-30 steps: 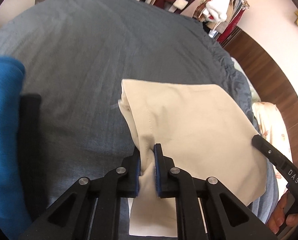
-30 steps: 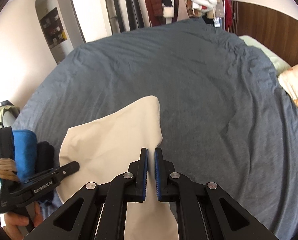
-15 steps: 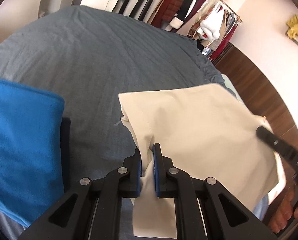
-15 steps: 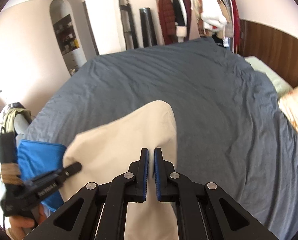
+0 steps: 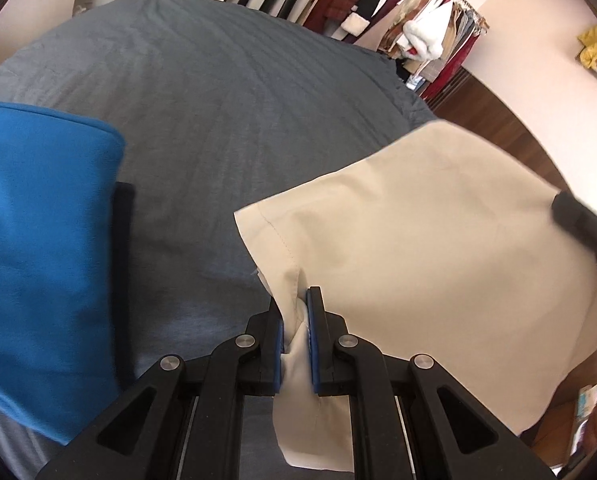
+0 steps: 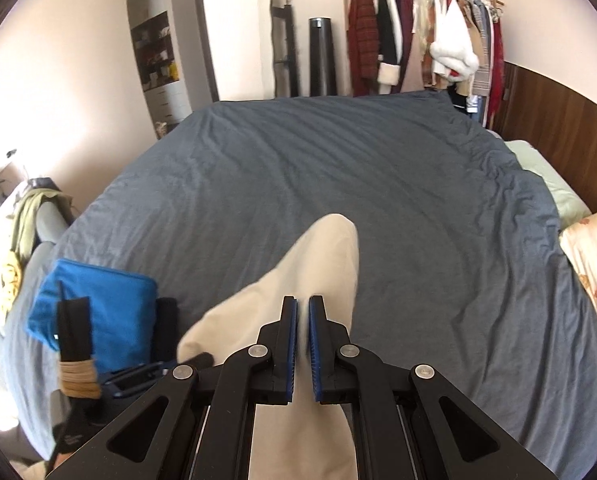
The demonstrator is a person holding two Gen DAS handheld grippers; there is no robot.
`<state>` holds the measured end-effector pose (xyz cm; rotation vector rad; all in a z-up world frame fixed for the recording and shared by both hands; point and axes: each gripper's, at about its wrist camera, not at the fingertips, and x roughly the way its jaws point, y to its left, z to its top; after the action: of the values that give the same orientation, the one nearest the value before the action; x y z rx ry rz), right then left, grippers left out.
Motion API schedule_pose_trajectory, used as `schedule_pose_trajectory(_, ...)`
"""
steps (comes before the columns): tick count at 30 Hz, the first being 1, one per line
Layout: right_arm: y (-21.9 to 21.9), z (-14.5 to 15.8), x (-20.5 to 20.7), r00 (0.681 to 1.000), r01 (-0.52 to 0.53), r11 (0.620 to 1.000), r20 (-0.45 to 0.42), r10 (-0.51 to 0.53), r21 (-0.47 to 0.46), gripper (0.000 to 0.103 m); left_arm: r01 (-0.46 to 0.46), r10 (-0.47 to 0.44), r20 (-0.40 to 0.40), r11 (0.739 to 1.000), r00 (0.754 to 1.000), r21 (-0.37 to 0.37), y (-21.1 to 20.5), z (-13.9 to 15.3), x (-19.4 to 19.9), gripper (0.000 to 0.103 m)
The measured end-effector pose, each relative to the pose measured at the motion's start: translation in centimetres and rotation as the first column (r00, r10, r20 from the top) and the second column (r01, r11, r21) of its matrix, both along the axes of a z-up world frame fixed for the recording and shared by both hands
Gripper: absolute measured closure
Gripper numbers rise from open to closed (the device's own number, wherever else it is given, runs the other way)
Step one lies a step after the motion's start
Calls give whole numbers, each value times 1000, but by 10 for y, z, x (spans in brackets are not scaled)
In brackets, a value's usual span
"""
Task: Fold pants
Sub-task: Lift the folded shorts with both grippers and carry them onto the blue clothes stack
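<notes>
Left tongs point(image 5: 296, 338): closed on a bunched edge of the beige pants point(image 5: 438, 272), white lining showing between the blue pads.
Right tongs point(image 6: 303, 350): jaws nearly together with the beige cloth passing between them; pinching the pants.
Beige pants: folded panel held up off the bed point(image 6: 338, 184), stretched between the two tongs; in the right wrist view point(image 6: 298, 280) it rises to a rounded tip above the bed's grey cover.
Bed: wide, covered with a wrinkled grey-blue duvet, filling the middle of both views.
Blue folded garment point(image 5: 38, 248): lies on the bed's near left part, left of the pants; also in the right wrist view point(image 6: 110, 304).
Dark folded item point(image 5: 124, 240): on the bed, touching the blue garment's right side.
Clothes rail point(image 6: 422, 36): beyond the bed's far end, hung with coats.
Pillows point(image 6: 590, 256): at the bed's right edge, one pale green, one with an orange print.
</notes>
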<state>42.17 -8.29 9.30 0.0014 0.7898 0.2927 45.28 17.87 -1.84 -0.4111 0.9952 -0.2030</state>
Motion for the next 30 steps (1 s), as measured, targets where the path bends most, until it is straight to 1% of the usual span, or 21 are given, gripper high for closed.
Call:
schedule_pose_trajectory(3,10,2,-4,999,-32,999,-2,33,38,96,5,-5,9,998,1000,57,9,7,-7,92)
schedule_pose_trajectory(6,12,6,-9,999,-54,995,12,53,88,96,10,-12,20,997,1000,72,11,13,-11,91)
schedule_pose_trajectory(9,0,4,-11,999,-36,993,13,35,113,96,32,-34,15,996,999,84,-2,10,-6,91)
schedule_pose_trajectory(11,-14,-7,-8,1000,2,994,-14,0,109,96,59,-59,-3,995,998,75,-20,-1,-1,91)
schedule_pose_trajectory(13,-38,-24,-4,997,55,994,-53,-51,91,96,93,-92,-20,994,996,59,-42,-16,3,91)
schedule_pose_trajectory(16,-71,-47,-1,991,111,993,-87,-107,44,96,145,-142,-57,989,988,38,-80,-41,8,91)
schedule_pose_trajectory(18,-96,-67,1,982,152,988,-113,-150,15,96,172,-170,-81,985,982,21,-104,-56,9,91)
schedule_pose_trajectory(20,-121,-84,3,972,194,981,-139,-192,-2,96,194,-191,-93,981,977,22,-124,-65,9,90)
schedule_pose_trajectory(23,-155,-107,3,954,245,969,-176,-244,-16,96,214,-208,-90,975,974,60,-148,-70,7,89)
schedule_pose_trajectory(25,-173,-122,1,943,266,964,-199,-266,-26,96,224,-216,-85,969,973,104,-162,-71,7,83)
schedule_pose_trajectory(27,-187,-136,0,933,283,958,-220,-284,-37,96,235,-225,-85,964,971,126,-169,-71,9,81)
schedule_pose_trajectory(29,-197,-149,-2,927,290,956,-237,-291,-41,96,242,-231,-89,959,969,148,-177,-76,7,76)
schedule_pose_trajectory(30,-202,-158,-3,922,295,955,-249,-296,-45,96,242,-230,-92,957,969,159,-179,-78,7,72)
